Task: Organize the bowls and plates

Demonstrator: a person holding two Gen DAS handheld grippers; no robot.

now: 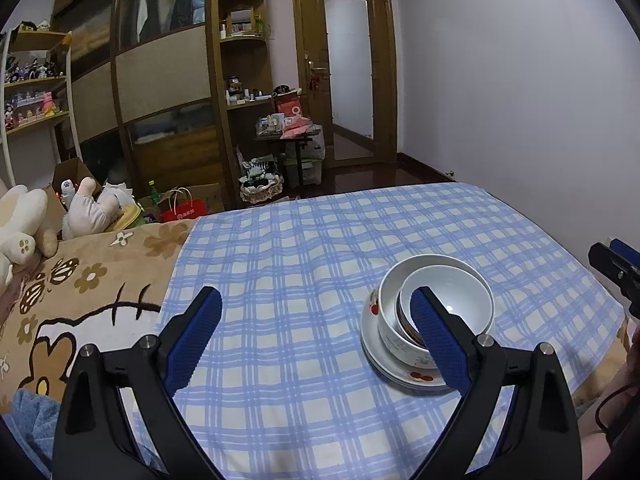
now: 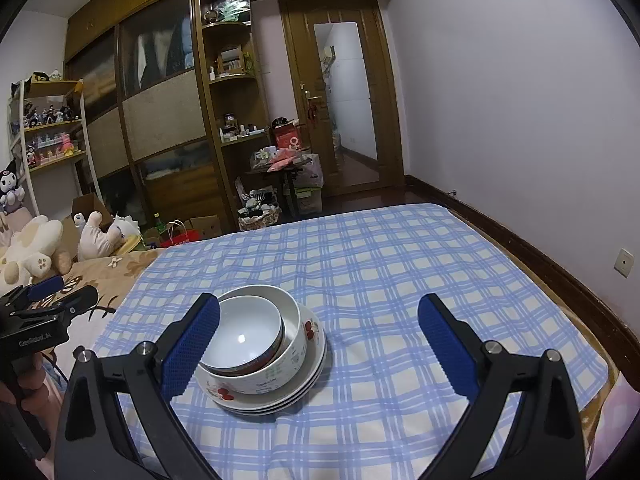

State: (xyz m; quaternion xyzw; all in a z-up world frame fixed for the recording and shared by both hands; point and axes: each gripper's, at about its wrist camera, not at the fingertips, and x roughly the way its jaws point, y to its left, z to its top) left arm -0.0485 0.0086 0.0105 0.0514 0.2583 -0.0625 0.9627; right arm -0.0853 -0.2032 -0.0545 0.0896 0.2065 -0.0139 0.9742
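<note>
left gripper (image 1: pixel 316 328): jaws wide, nothing between them, raised over the cloth, left of the stack
right gripper (image 2: pixel 318 330): jaws wide, nothing held, raised right of the stack
small bowl (image 2: pixel 244 334): nested inside the big bowl
big bowl (image 2: pixel 288 344): cherry print, sits on the plates
plates (image 2: pixel 304 392): stacked on the cloth
cloth (image 2: pixel 380 280): blue check, spread over the bed
blanket (image 1: pixel 80 280): brown flower print, left of the cloth
stuffed toys (image 1: pixel 24 220): far left

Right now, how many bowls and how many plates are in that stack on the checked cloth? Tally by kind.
Bowls: 2, a small bowl nested inside a large bowl with a red fruit print.
Plates: 3 rims show in the plates stacked under the bowls, seen from the right wrist view.
Total: 5 pieces, all in one stack on the checked cloth.
</note>
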